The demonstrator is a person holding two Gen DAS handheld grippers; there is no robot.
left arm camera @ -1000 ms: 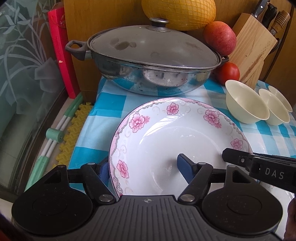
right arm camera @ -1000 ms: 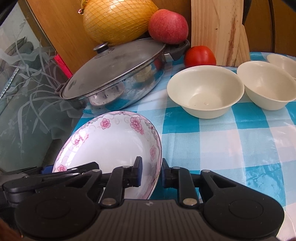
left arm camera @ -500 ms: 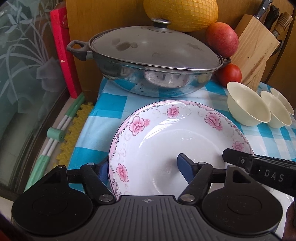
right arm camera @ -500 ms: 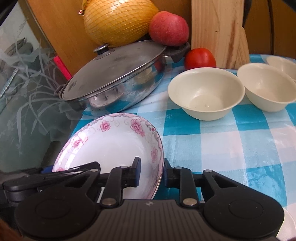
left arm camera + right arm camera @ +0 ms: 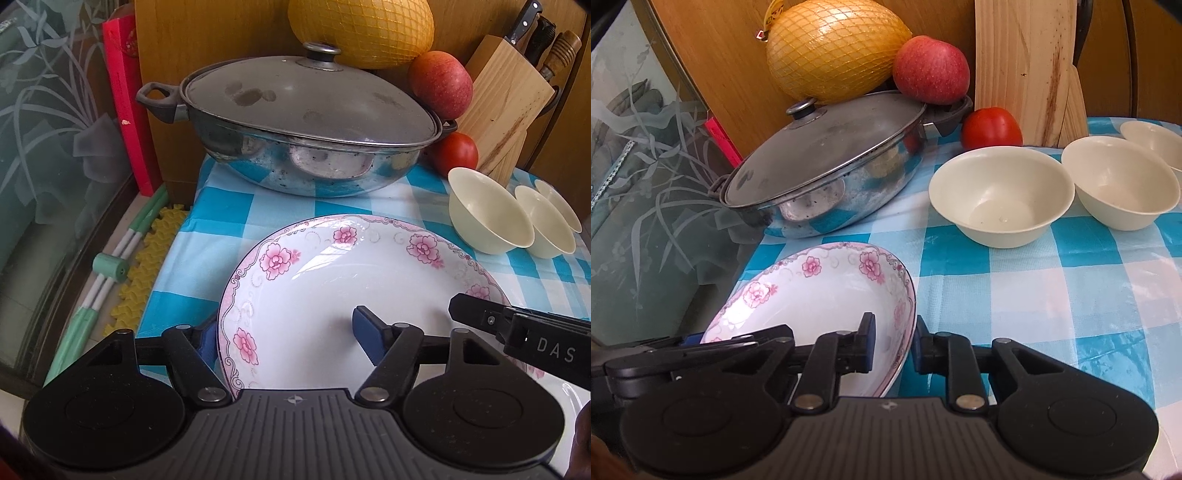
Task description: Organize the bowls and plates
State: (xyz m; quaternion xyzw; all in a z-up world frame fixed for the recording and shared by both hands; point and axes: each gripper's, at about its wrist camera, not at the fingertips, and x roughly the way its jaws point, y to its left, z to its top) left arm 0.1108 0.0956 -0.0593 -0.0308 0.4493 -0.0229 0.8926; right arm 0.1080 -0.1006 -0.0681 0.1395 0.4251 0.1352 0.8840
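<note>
**Both grippers straddle the floral plate's rim**

The left gripper point(image 5: 286, 332) has its jaws well apart, one blue pad outside the near-left rim of the floral plate point(image 5: 332, 273) and the other inside over the white well; neither visibly presses the porcelain. The right gripper point(image 5: 894, 343) stands across the plate's right rim, one pad inside, one outside on the cloth side, with small gaps showing, so the jaws are apart. Its finger reaches in from the right of the left jaws and carries the white letters "DAS".

The plate lies at the left edge of the blue-and-white checked tablecloth point(image 5: 1052, 295); left of the left jaws the cloth ends, with a yellow wavy mat point(image 5: 147, 266) and green-and-white rods point(image 5: 107, 273) below.

Ahead of the right jaws the cloth lies bare up to three cream bowls point(image 5: 1001, 199) in a row running right. Beyond the plate sits a lidded steel pan point(image 5: 306, 133), with a tomato point(image 5: 991, 127), apple point(image 5: 931, 70), netted pomelo point(image 5: 834, 51) and knife block point(image 5: 506, 107) behind.
</note>
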